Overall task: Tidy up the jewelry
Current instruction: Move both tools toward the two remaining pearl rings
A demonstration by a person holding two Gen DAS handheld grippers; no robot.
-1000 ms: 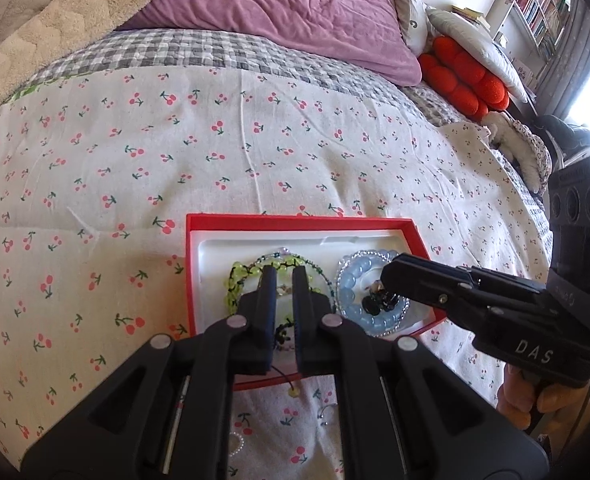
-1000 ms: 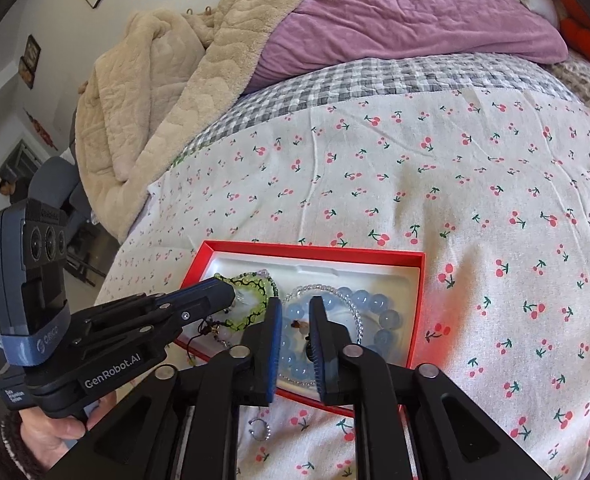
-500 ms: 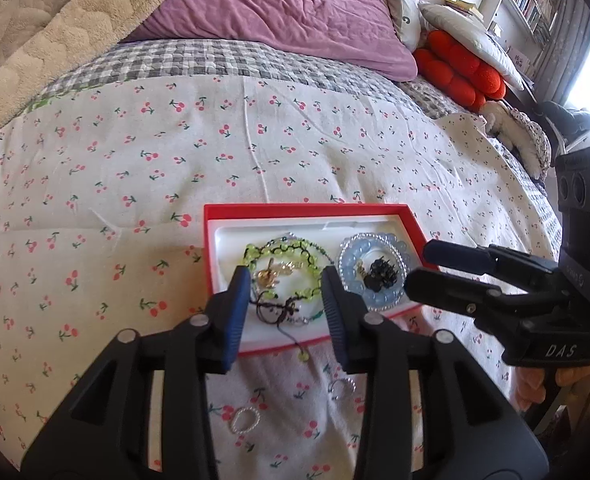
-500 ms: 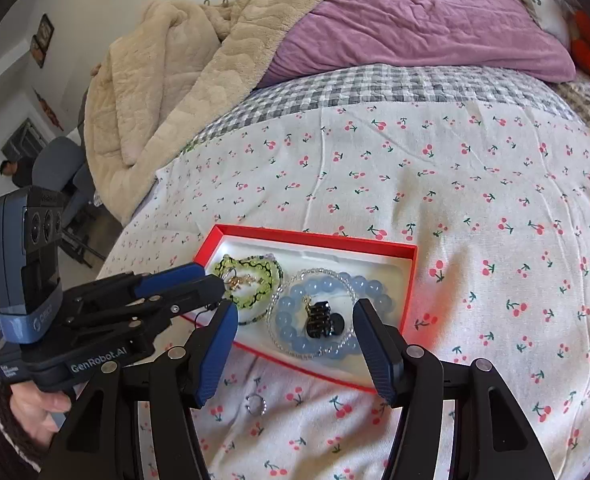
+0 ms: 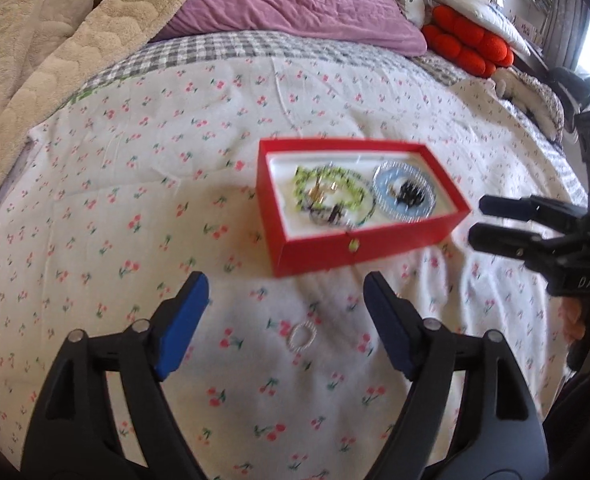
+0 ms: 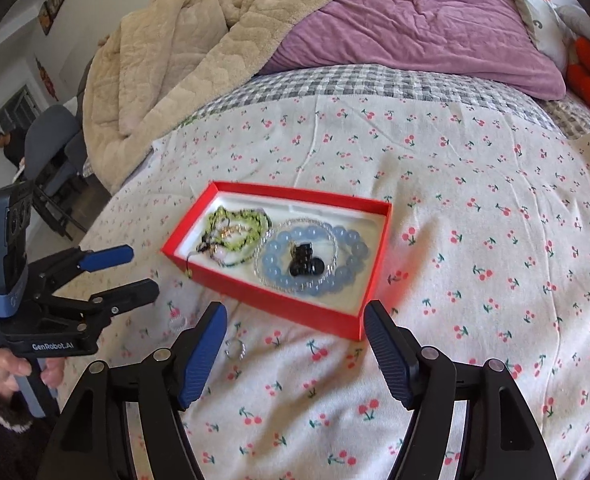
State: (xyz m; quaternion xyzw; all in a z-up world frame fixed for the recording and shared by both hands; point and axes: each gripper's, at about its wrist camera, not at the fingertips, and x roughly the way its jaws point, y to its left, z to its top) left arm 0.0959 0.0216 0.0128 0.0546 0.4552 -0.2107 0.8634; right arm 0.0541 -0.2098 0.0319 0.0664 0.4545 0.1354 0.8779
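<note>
While the red box (image 6: 337, 320) sits mid-bed on the cherry-print sheet (image 6: 495, 240) with bare fabric on every side, both the left gripper (image 5: 285, 294) and right gripper (image 6: 295, 318) hover spread wide and empty just short of its near wall, a small ring (image 5: 302, 335) lying between the left fingers (image 5: 183, 316).

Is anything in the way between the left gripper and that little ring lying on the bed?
Nothing visible. The small ring lies alone on the cherry sheet, right ahead of the open left gripper. The red box sits beyond it.
</note>
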